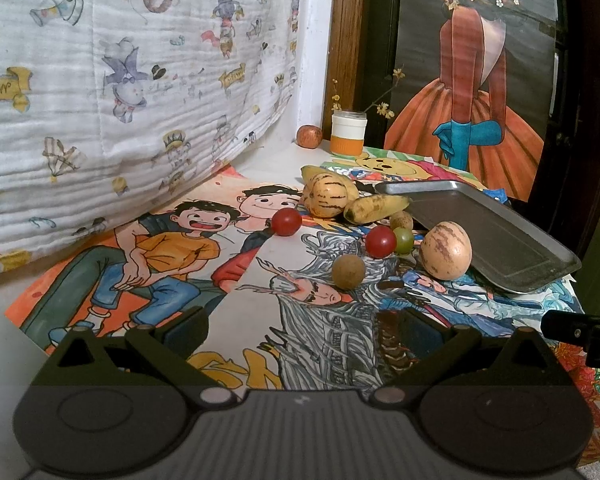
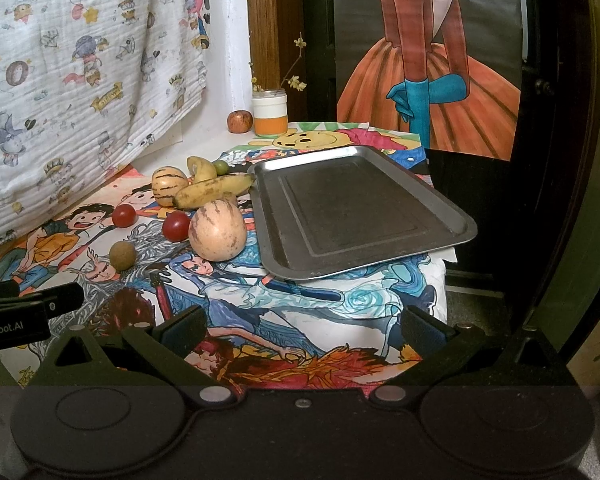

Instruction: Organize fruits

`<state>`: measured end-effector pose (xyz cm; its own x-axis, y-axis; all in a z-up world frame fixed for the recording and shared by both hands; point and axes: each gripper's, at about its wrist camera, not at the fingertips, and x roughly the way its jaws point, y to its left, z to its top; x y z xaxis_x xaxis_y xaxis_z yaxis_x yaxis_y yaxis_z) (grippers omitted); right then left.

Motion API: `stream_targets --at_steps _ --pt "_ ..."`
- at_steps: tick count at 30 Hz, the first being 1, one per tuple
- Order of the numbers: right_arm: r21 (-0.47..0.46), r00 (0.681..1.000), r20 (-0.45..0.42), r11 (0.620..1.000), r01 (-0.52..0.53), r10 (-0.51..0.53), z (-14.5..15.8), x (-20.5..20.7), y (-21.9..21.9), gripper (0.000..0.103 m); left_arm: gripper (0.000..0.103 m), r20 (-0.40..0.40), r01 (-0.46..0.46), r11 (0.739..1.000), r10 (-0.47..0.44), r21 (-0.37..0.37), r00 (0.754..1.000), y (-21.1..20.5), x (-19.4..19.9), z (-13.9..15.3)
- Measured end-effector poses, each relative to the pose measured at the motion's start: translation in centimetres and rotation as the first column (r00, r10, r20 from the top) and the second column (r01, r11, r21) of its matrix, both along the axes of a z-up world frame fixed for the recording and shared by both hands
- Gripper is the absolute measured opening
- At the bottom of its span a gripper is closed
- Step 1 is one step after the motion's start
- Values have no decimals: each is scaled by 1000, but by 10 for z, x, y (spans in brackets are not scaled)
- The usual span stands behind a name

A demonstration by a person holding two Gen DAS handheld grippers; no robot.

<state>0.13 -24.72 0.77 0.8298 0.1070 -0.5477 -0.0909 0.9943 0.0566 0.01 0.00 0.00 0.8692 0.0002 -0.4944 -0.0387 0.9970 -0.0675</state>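
Note:
Fruits lie on a cartoon-printed table cover left of an empty metal tray [image 2: 360, 208] [image 1: 500, 240]. There are two striped melons [image 2: 217, 231] [image 2: 169, 185], two bananas [image 2: 214, 189], two red tomatoes [image 2: 176, 226] [image 2: 123, 215], a brown round fruit [image 2: 122, 256] and a green one [image 2: 220, 166]. In the left wrist view the near melon [image 1: 446, 255], tomatoes [image 1: 380, 241] [image 1: 286, 221] and brown fruit [image 1: 348, 272] lie ahead. My left gripper [image 1: 300, 328] is open and empty, short of the fruits. My right gripper [image 2: 300, 328] is open and empty, before the tray's near edge.
A white and orange jar [image 2: 270, 115] with twigs and a small apple [image 2: 240, 121] stand at the back by the wall. A printed cloth [image 1: 120, 80] hangs at the left. A painted poster [image 2: 428, 60] stands behind the tray. The table's edge drops off right of the tray.

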Motion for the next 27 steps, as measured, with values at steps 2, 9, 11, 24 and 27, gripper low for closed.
stream_targets --at_steps 2,9,11,24,27 --pt "0 1000 0 1000 0 0 0 0 0 103 103 -1 0 1000 0 0 1000 0 0 0" --pt "2 1000 -5 1000 0 0 0 0 -1 103 103 -7 -5 1000 5 1 1000 0 1 0" --pt "2 1000 -7 1000 0 0 0 1 -1 103 103 -8 -5 1000 5 2 1000 0 2 -1" --pt "-9 997 32 998 -65 66 2 9 -1 103 103 -30 -8 1000 9 17 1000 -2 7 -1" --pt "-76 983 83 984 -159 165 8 11 1 103 103 -35 -4 999 5 34 999 -2 11 2"
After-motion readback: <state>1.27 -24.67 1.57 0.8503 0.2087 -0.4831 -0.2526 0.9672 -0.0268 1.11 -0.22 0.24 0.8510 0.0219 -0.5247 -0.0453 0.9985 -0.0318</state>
